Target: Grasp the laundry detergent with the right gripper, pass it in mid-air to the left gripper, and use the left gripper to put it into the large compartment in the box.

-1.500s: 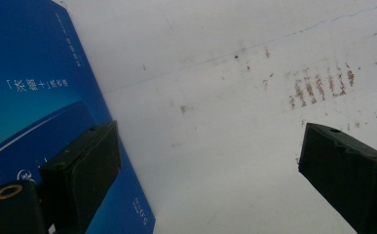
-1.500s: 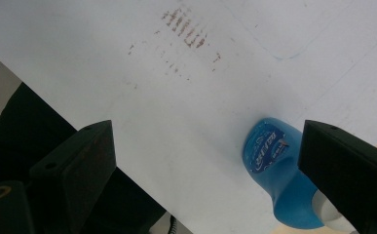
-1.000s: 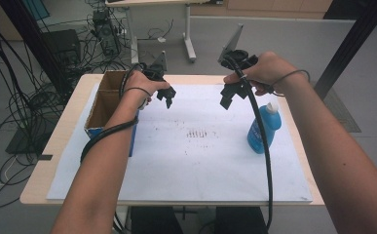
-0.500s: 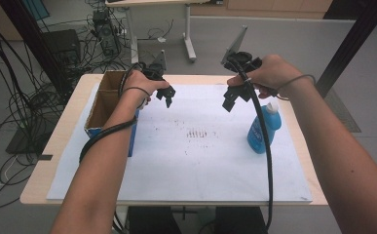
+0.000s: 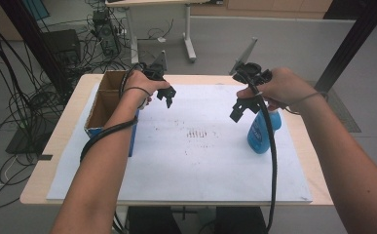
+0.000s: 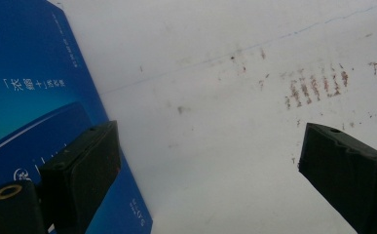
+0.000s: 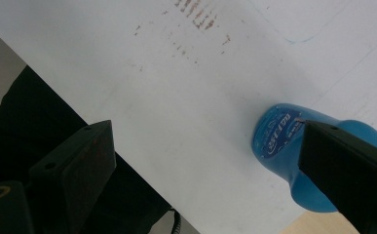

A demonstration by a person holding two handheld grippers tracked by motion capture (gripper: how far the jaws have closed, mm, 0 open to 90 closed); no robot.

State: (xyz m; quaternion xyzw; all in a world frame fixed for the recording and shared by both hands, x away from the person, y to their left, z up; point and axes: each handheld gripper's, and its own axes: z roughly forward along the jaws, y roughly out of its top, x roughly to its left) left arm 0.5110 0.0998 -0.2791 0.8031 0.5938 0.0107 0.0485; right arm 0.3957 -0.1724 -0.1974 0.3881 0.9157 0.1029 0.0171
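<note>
White sheet (image 5: 176,165) bare mid-table; our left gripper (image 5: 168,95) beside box (image 5: 109,109), right gripper (image 5: 238,109) near blue bottle (image 5: 260,134); both gape wide, empty.

Both forearms reach up from the bottom of the high view. The left gripper (image 5: 169,96) sits left of centre, jaws spread wide and empty. The right gripper (image 5: 238,111) hangs right of centre, jaws likewise apart, pointing down.

A person holds a left gripper (image 5: 168,99) and a right gripper (image 5: 238,111) above a white sheet (image 5: 186,156) on the table (image 5: 35,192). A blue bottle (image 5: 261,134) stands just beside the right gripper. An open cardboard box (image 5: 103,105) sits at the left.
</note>
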